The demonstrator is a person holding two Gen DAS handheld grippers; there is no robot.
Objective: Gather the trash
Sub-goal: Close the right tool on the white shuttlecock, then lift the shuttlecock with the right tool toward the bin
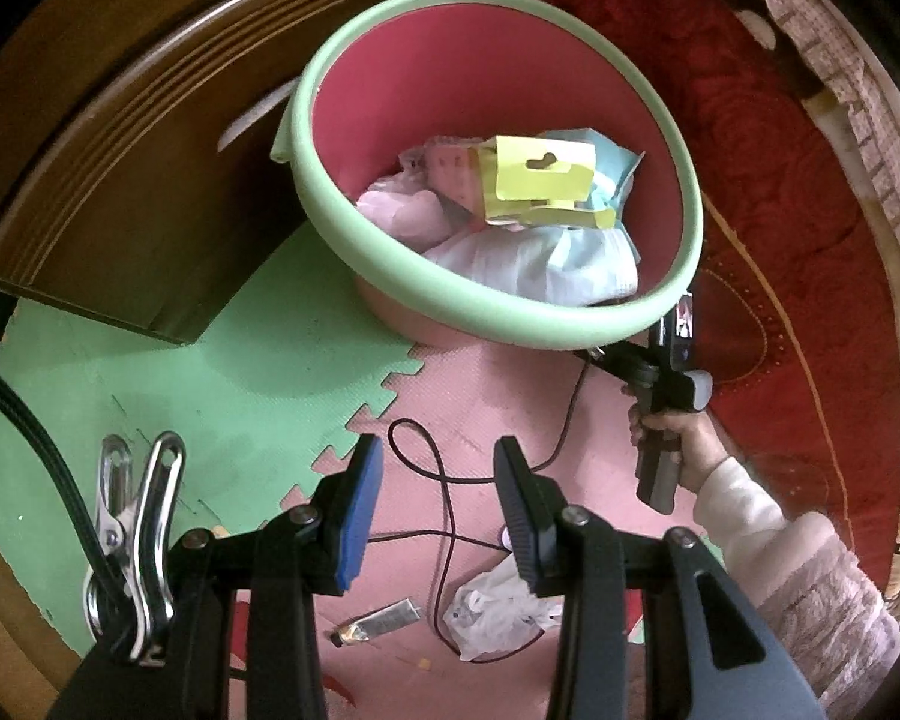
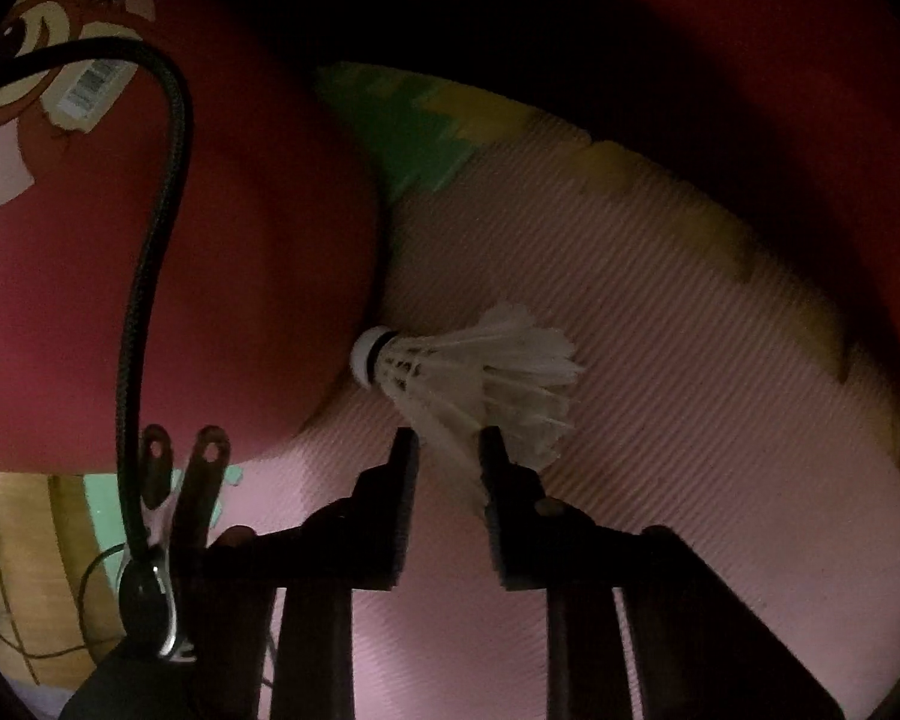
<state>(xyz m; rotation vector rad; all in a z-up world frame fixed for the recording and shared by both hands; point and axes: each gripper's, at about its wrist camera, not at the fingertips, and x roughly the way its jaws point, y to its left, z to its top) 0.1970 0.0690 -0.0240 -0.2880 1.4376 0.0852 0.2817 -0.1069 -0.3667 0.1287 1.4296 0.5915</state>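
my right gripper [image 2: 447, 450] has its jaws pulled in close together, and the feather skirt of a white shuttlecock [image 2: 468, 372] sits right between the tips. the feathers look pinched there, so i think my jaws are clamped on it, but the light is dim and i cannot be fully sure how tight the hold is. the shuttlecock lies on its side on the pink floor mat [image 2: 660, 420], with its round cork end pointing at the red outside wall of the bin [image 2: 180, 300] and just beside it. my left gripper [image 1: 438, 480] has its jaws apart with nothing in them, and it hangs over the floor next to the bin, pointing down. some of the job looks done: inside the bin with the green rim [image 1: 570, 324] there is already a pile of trash, with a yellow card [image 1: 534, 180] on top of white and blue wrappers [image 1: 546, 258]. more is left, i think. on the mat under my left jaws i see a crumpled white plastic bag [image 1: 498, 612] and a small squeezed tube [image 1: 378, 624], with a thin dark cable [image 1: 444, 510] looping near them. so the shuttlecock has to go up and into the bin, and then the bag and the tube are waiting for me too.
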